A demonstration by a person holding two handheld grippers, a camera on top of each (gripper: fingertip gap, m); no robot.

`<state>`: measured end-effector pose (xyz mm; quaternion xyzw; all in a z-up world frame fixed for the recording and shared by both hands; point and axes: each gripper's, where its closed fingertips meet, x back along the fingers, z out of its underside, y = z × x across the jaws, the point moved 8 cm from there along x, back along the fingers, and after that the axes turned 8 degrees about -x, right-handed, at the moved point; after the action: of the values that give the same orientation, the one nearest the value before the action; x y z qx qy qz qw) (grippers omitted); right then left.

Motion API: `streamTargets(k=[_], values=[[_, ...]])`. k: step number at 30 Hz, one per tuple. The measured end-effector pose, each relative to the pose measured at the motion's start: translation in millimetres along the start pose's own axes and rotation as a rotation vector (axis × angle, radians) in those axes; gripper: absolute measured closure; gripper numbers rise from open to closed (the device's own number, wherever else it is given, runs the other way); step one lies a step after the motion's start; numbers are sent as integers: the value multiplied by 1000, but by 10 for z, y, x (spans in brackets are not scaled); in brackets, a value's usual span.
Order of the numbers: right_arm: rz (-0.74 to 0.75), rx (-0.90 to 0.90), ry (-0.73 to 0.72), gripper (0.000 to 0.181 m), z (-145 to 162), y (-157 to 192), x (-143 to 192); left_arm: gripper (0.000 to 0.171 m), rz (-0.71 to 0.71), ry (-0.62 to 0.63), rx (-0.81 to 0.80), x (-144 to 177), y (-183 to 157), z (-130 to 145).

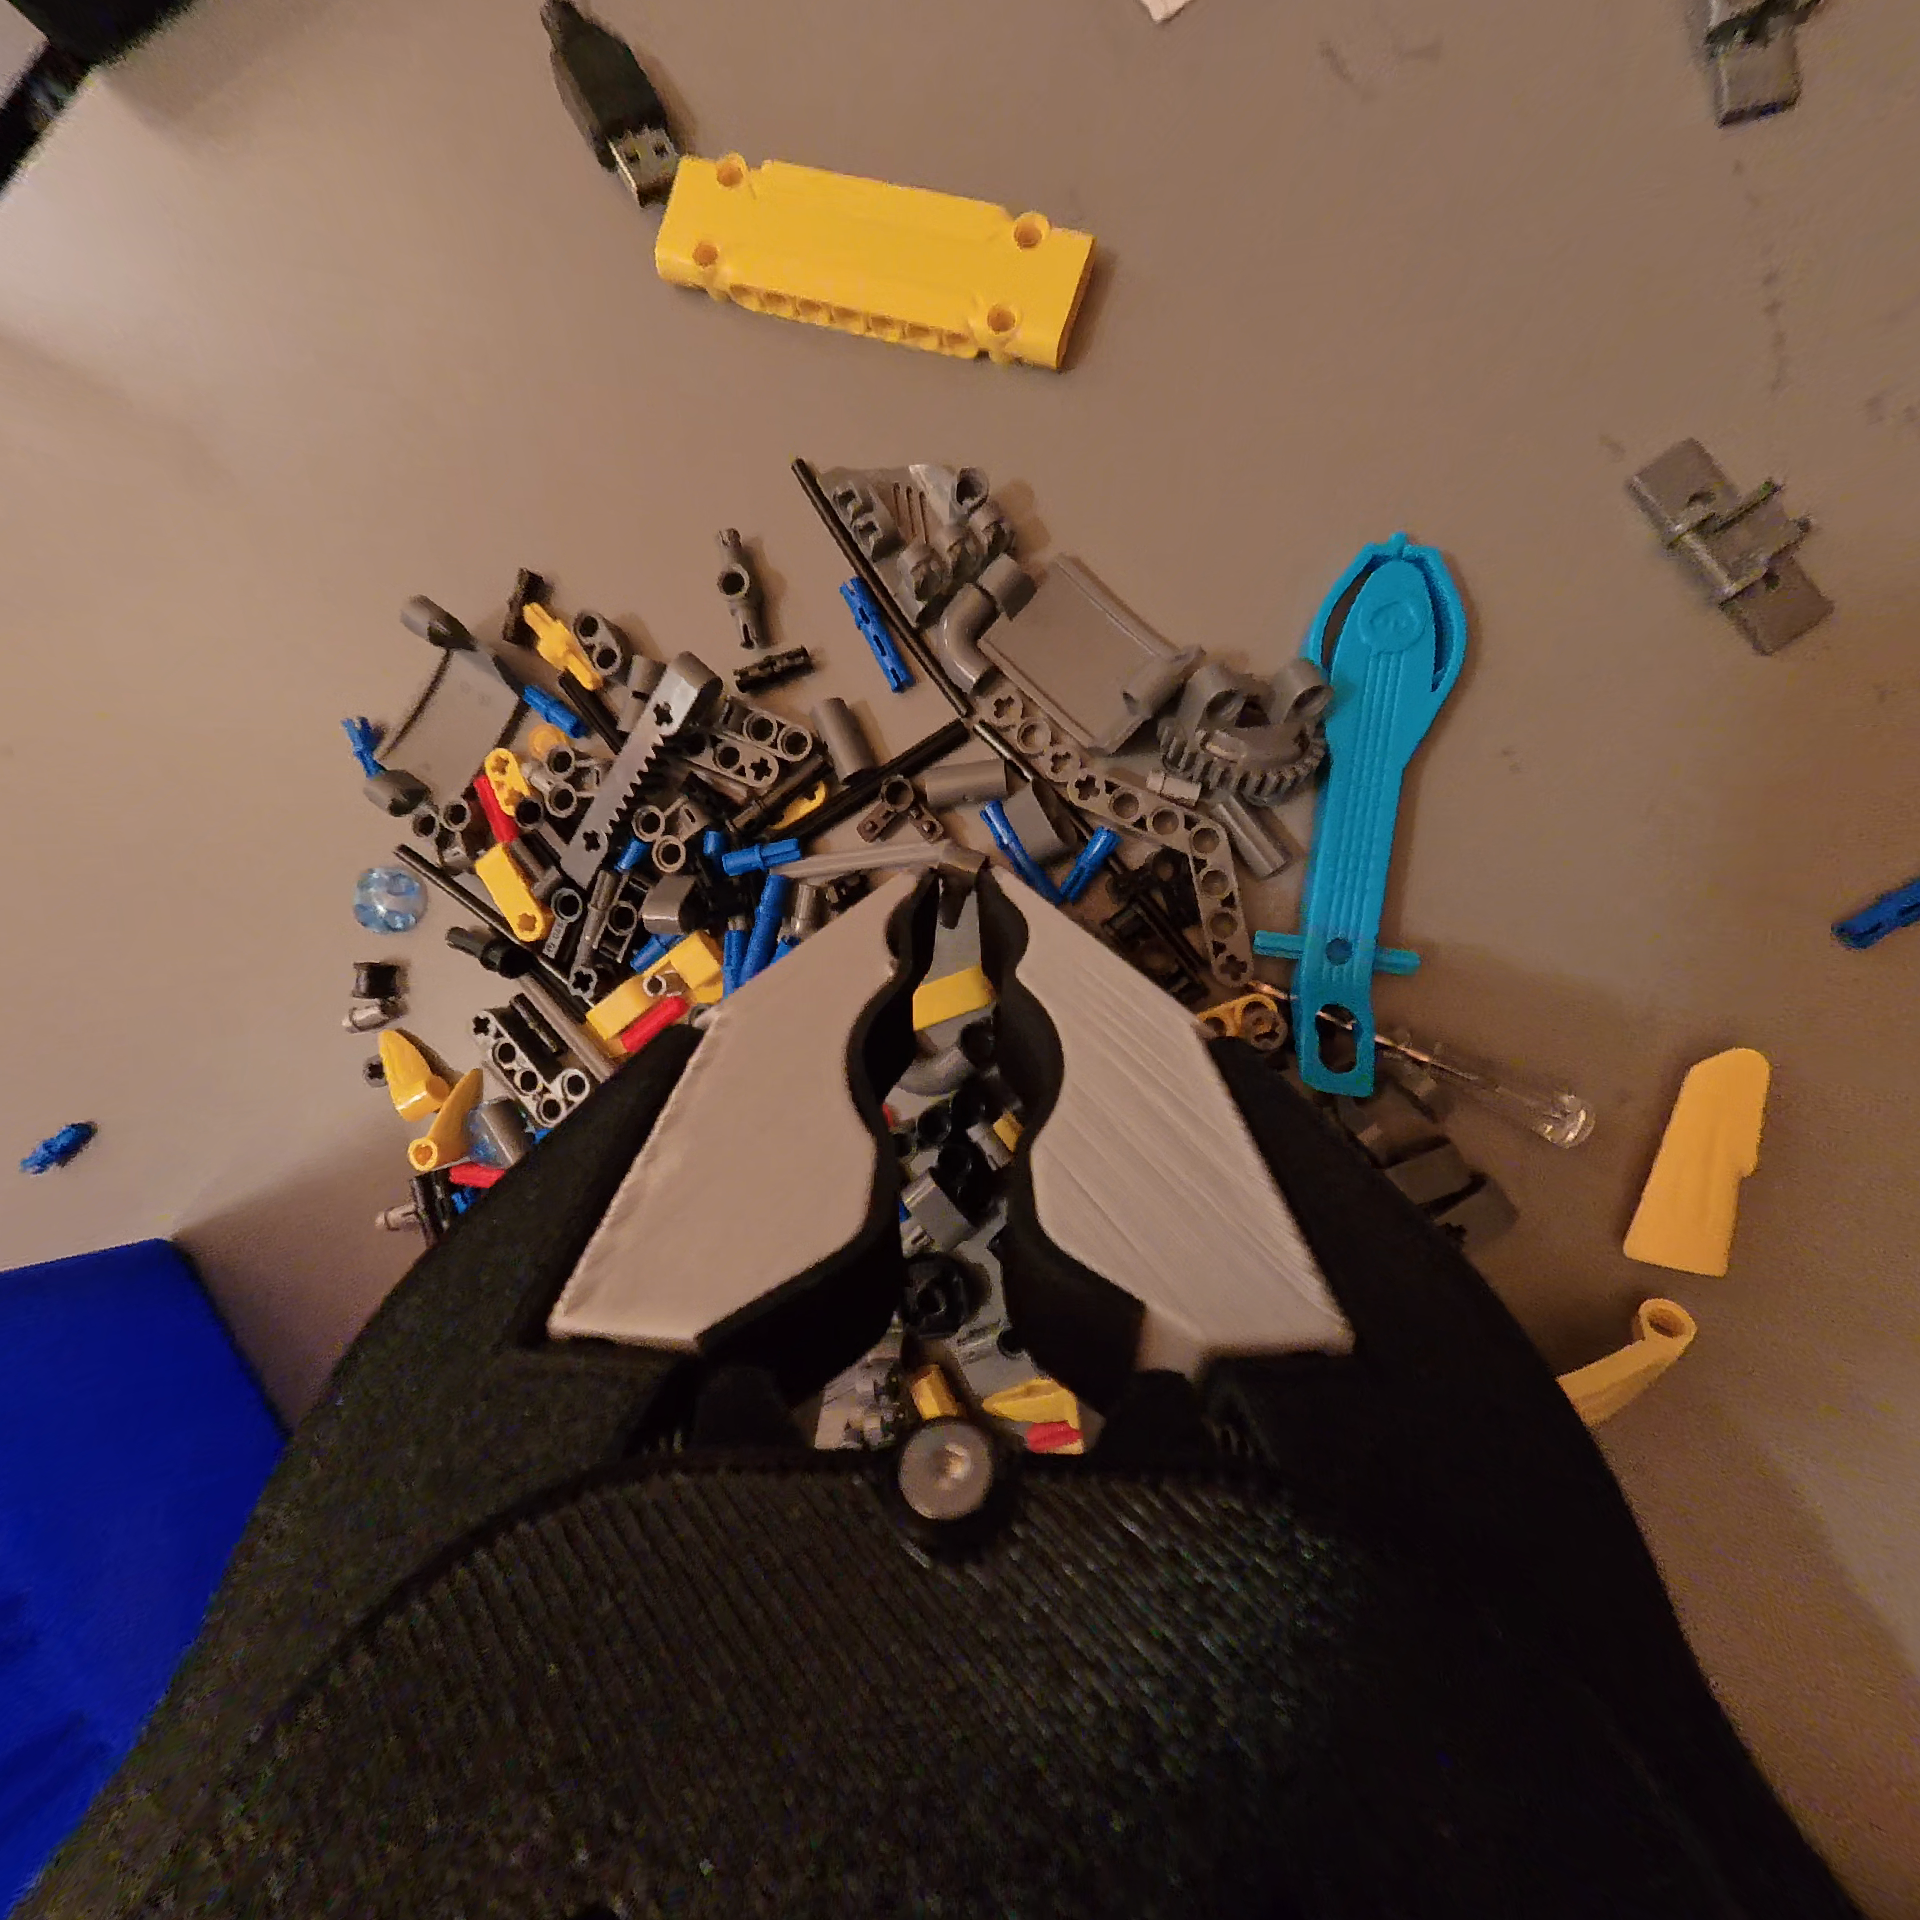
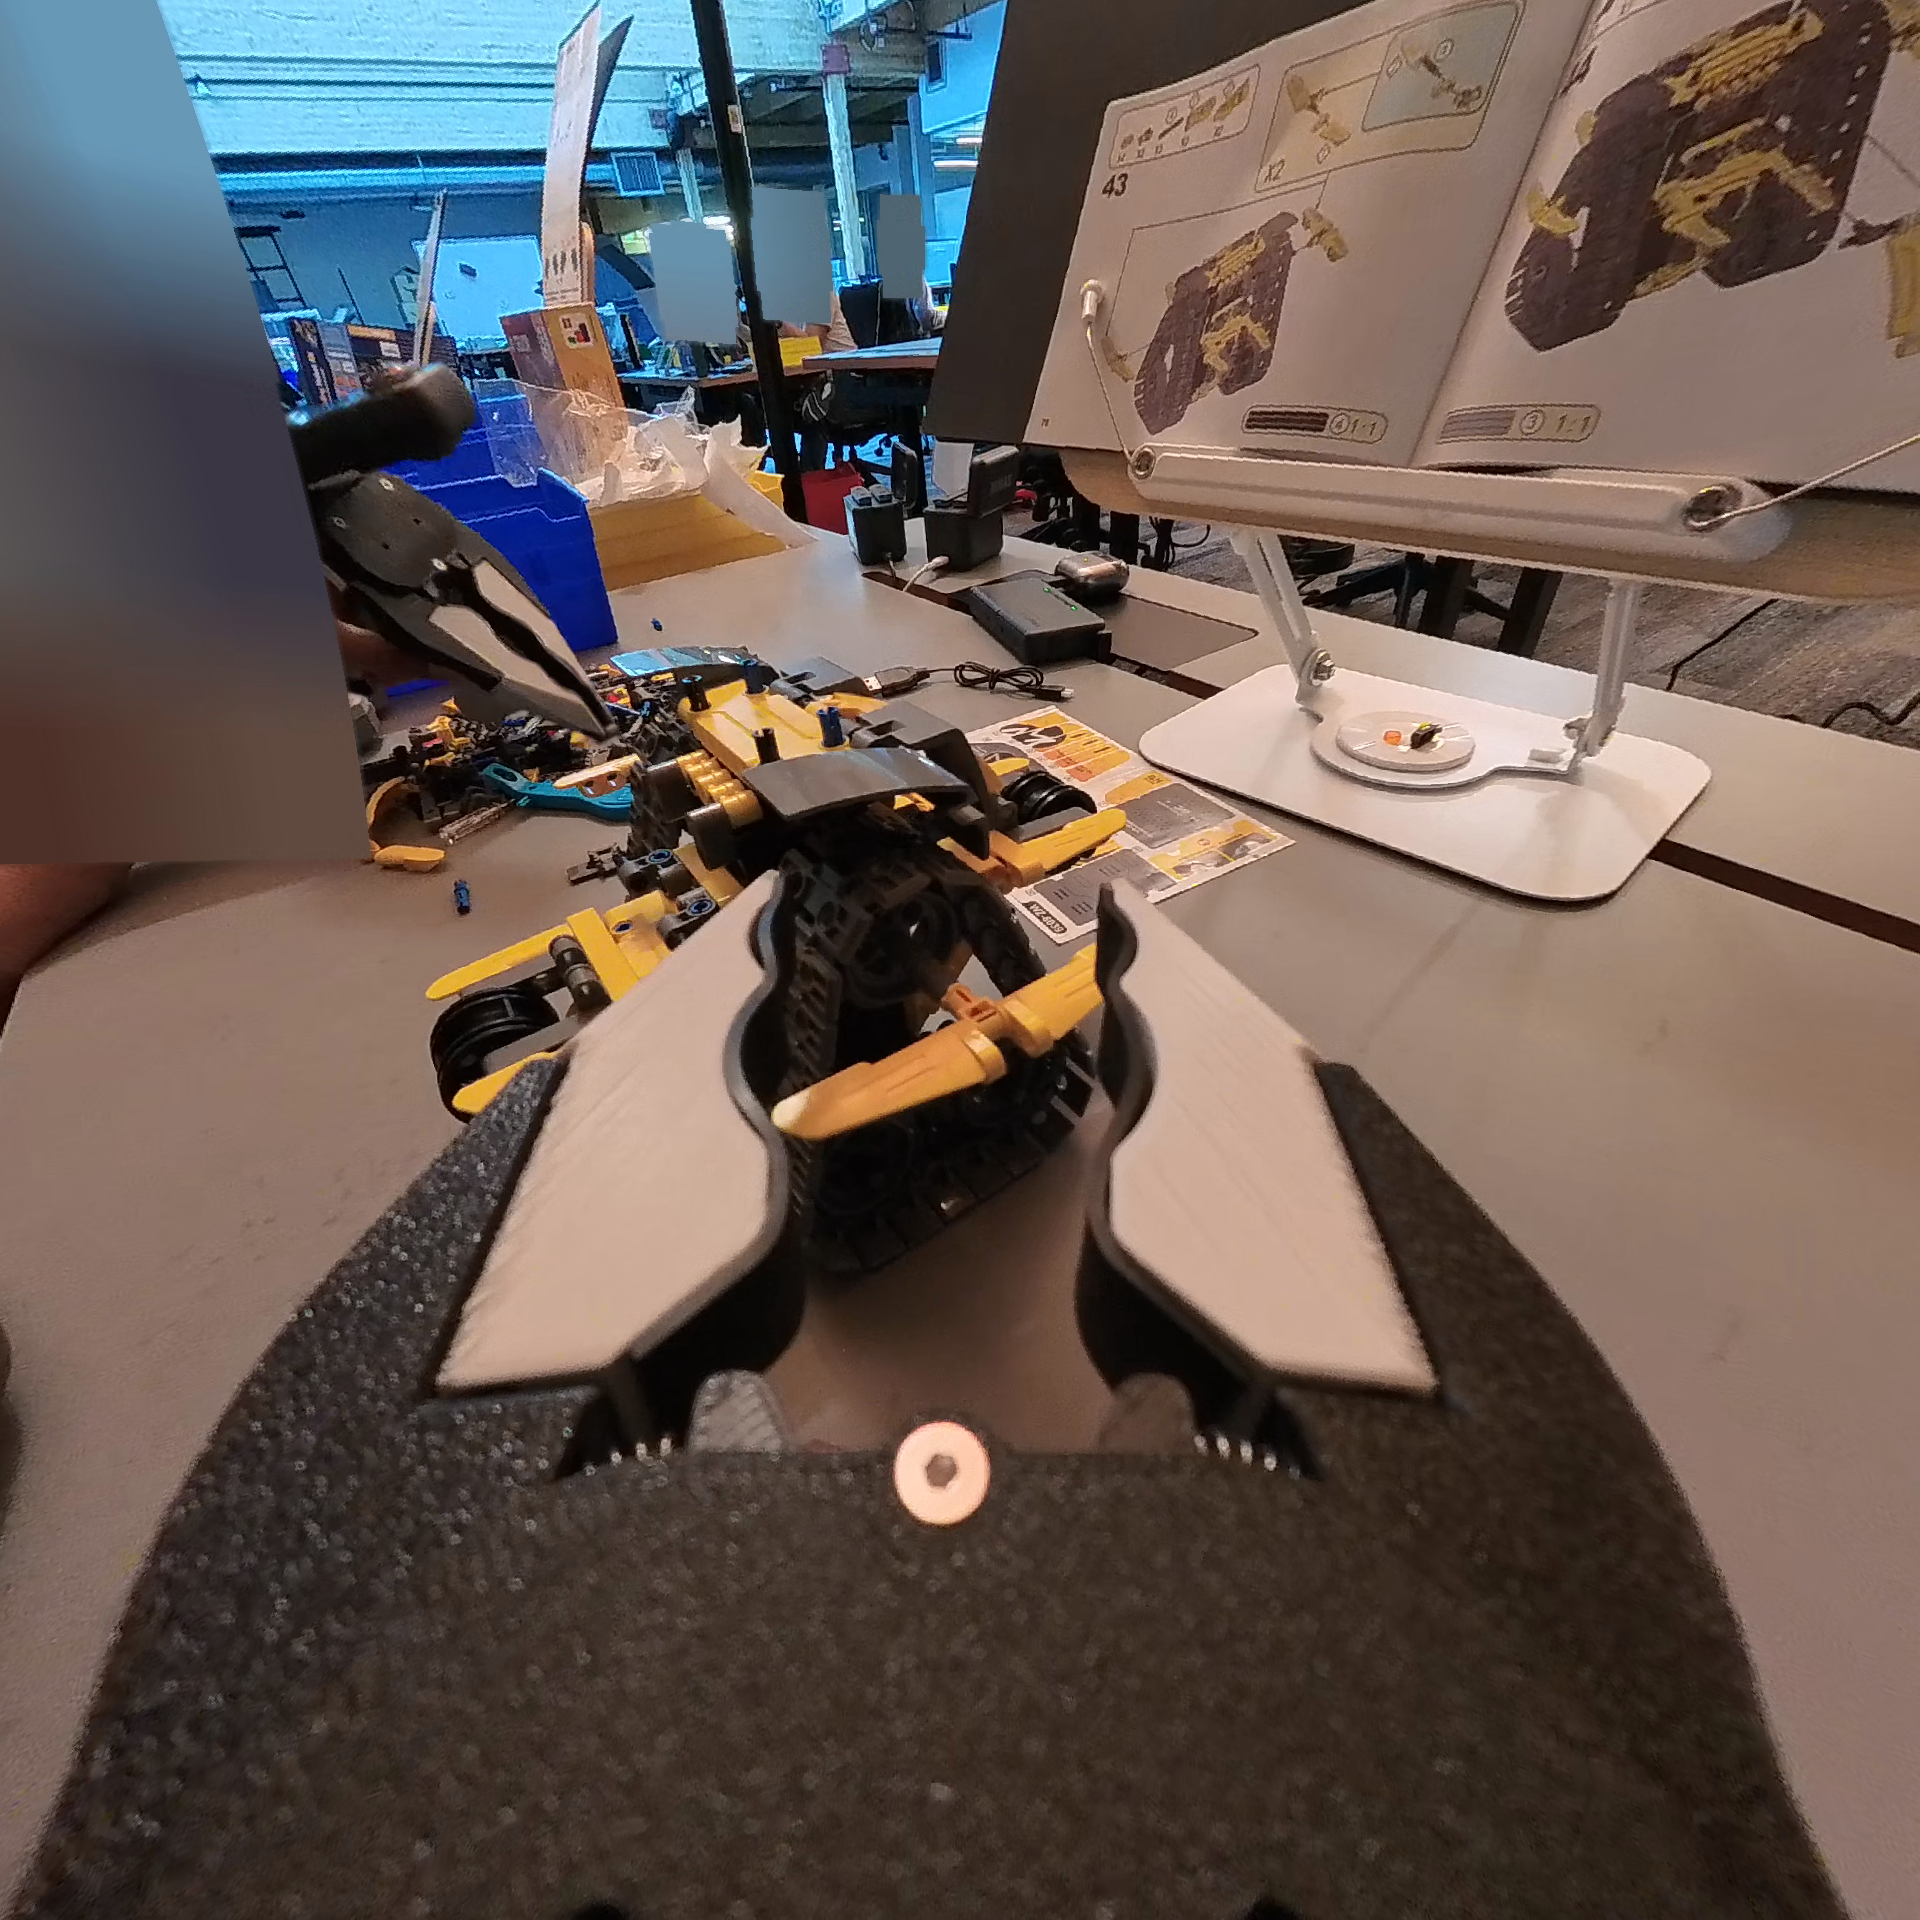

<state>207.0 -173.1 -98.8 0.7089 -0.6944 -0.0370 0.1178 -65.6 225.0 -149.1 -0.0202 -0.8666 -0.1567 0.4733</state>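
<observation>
My left gripper (image 1: 953,881) points down into a pile of small grey, black, blue and yellow building pieces (image 1: 665,831). Its jaws are shut, with the tips among the pieces; I cannot tell whether a piece is pinched. It also shows in the right wrist view (image 2: 597,722), tips in the same pile. My right gripper (image 2: 940,909) is closed around the black track of a yellow and black model vehicle (image 2: 831,790), one finger against each side. A yellow blade piece (image 2: 904,1081) sticks out between the fingers.
A turquoise separator tool (image 1: 1361,790), a yellow panel (image 1: 873,260), a USB plug (image 1: 623,114) and grey sub-assemblies (image 1: 1725,540) lie around the pile. A blue bin (image 1: 94,1507) is at the left. An open instruction booklet (image 2: 1351,239) sits on a white stand (image 2: 1455,800). My right fingertips sit around 40 cm from my left ones. Measured from the fingertips, the USB plug (image 1: 623,114) is 20 cm or so from the left gripper and 40 cm from the right.
</observation>
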Motion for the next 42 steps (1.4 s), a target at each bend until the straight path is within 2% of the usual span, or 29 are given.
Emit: streamTargets(k=[3,6,10,13,16,19,27,33,35,38,40,42], values=[[2,2,-2,124,-3,-1,2,167,-39,-36,-35,81,-19,-89],[11,2,0,123,7,-24,-1,168,-64,-104,-143,227,-211,-394],[38,-13,-3,129,38,-100,-3,167,87,-217,-405,360,-947,-982],[54,-26,-32,131,24,-149,22,168,249,-254,-636,284,-1652,-1301],[53,-40,-29,130,20,-168,32,167,376,-215,-781,127,-2189,-1416],[37,-40,-27,130,12,-132,28,167,426,-161,-835,-8,-2430,-1406],[24,3,-19,129,-2,-45,18,166,494,-97,-791,-160,-2433,-1341],[30,-13,-25,129,-6,-77,29,157,557,-137,-769,-110,-2402,-1322],[28,-21,-26,129,-7,-82,31,154,583,-218,-730,-3,-2295,-1342],[23,-23,-33,130,-19,-71,37,149,650,-376,-587,197,-1990,-1350],[22,-17,-35,130,-28,-58,42,145,633,-473,-476,293,-1697,-1322],[20,-13,-41,129,-42,-45,50,144,559,-585,-361,405,-1364,-1277]])
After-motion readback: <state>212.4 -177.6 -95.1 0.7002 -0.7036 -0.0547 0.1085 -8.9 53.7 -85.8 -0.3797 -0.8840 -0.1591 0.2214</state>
